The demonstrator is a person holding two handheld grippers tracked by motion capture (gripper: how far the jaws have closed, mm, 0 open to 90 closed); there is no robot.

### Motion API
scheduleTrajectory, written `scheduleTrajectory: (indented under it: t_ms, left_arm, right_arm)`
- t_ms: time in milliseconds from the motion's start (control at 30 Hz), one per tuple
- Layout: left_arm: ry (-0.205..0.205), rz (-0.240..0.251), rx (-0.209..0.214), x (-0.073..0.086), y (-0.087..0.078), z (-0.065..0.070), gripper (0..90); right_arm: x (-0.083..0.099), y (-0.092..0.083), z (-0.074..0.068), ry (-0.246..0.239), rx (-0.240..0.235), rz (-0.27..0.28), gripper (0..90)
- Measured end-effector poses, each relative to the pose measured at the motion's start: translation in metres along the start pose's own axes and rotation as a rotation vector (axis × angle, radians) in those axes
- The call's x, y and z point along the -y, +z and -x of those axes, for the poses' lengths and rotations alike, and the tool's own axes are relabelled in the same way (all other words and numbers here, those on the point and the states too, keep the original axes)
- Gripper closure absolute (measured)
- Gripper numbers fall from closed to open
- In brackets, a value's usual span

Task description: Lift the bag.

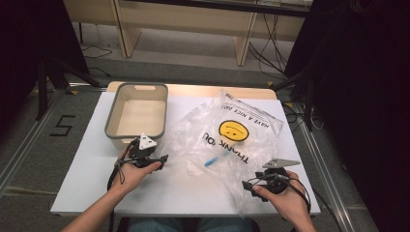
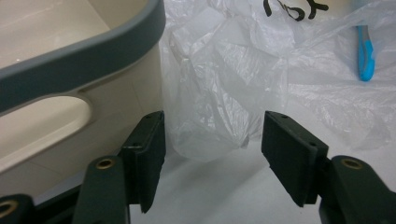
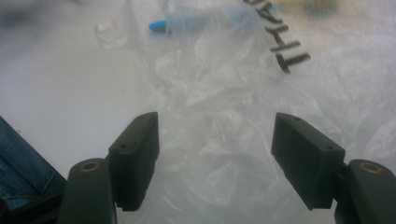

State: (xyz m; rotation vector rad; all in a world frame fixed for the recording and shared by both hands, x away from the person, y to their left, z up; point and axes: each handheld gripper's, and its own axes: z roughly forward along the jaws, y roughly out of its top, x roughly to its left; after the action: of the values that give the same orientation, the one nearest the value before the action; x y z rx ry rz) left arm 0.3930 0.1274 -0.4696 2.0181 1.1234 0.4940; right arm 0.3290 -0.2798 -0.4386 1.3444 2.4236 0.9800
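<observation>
At the left of the table [image 1: 92, 159] in the high view stands a beige plastic tub [image 1: 137, 115] with a grey rim, empty as far as can be seen. Just below its near right corner, the person's left hand [image 1: 131, 173] holds the left gripper [image 1: 162, 158], which points toward the clear plastic bag [image 1: 232, 140]. In the left gripper view, the left gripper [image 2: 212, 144] has its jaws partly open with a clear gap between the pads. A crumpled edge of the bag [image 2: 219, 88] lies ahead of the opening, on the white table [image 2: 219, 186], and neither pad presses on it. The tub [image 2: 70, 60] sits close beside the left-hand jaw in that view, its grey rim and handle cutout showing.

The bag lies spread over the middle and right of the table, printed with a yellow smiley face [image 1: 234, 130] and black lettering. A small blue item [image 1: 212, 161] lies inside it, near the middle of the table; what it is cannot be told. The same blue item [image 2: 365, 56] shows at the upper right of the left gripper view.

At the right, the person's right hand [image 1: 287, 198] holds the right gripper [image 1: 247, 186] at the near edge of the bag. In the right gripper view, the right gripper [image 3: 215, 140] has its jaws wide apart. Wrinkled bag film [image 3: 224, 154] lies under and between them, but the pads do not clamp it. The blue item [image 3: 159, 25] lies farther off under the film.
</observation>
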Motion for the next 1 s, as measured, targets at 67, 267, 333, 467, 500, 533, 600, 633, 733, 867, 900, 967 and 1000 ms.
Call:
scheduleTrajectory:
  t_ms: [67,267,333,467,500,533,600,633,733,867,900,967,1000]
  left_arm:
    - [0.001,-0.007,0.004,0.001,0.001,0.001,44.1]
    - [0.012,-0.06,0.015,0.004,0.007,0.0,58.9]
    - [0.02,-0.075,0.016,0.003,0.008,-0.001,63.7]
    - [0.009,-0.091,0.019,0.003,0.01,-0.001,73.6]
    - [0.007,-0.092,0.018,0.003,0.01,-0.001,75.9]
    - [0.002,-0.092,0.019,0.003,0.01,-0.001,78.7]
    - [-0.006,-0.092,0.026,0.003,0.009,-0.001,83.2]
    - [-0.011,-0.092,0.031,0.003,0.009,0.0,85.0]
    - [-0.01,-0.1,0.037,0.003,0.008,0.001,88.0]
    - [-0.007,-0.107,0.048,0.002,0.005,0.002,89.1]
    - [-0.006,-0.108,0.051,0.002,0.004,0.002,89.1]
    - [-0.008,-0.107,0.058,0.001,0.002,0.004,89.2]
    - [-0.008,-0.11,0.061,0.001,0.001,0.005,89.2]
  right_arm:
    - [0.003,0.002,0.001,0.022,0.012,-0.036,33.1]
    - [0.011,0.014,0.006,0.067,0.047,-0.129,34.9]
    - [0.011,0.017,0.006,0.08,0.053,-0.13,36.4]
    - [0.012,0.023,0.008,0.075,0.081,-0.149,42.4]
    - [0.012,0.024,0.008,0.067,0.09,-0.16,44.8]
    - [0.013,0.024,0.008,0.052,0.1,-0.165,47.4]
    - [0.012,0.024,0.008,0.033,0.118,-0.174,53.7]
    - [0.012,0.024,0.008,0.018,0.129,-0.18,57.9]
    - [0.011,0.024,0.008,-0.035,0.164,-0.199,69.5]
    - [0.01,0.023,0.012,-0.036,0.155,-0.207,86.3]
    - [0.01,0.023,0.014,-0.035,0.149,-0.205,90.0]
    - [0.01,0.023,0.015,-0.022,0.136,-0.202,90.0]
    - [0.01,0.023,0.016,-0.015,0.136,-0.2,90.0]
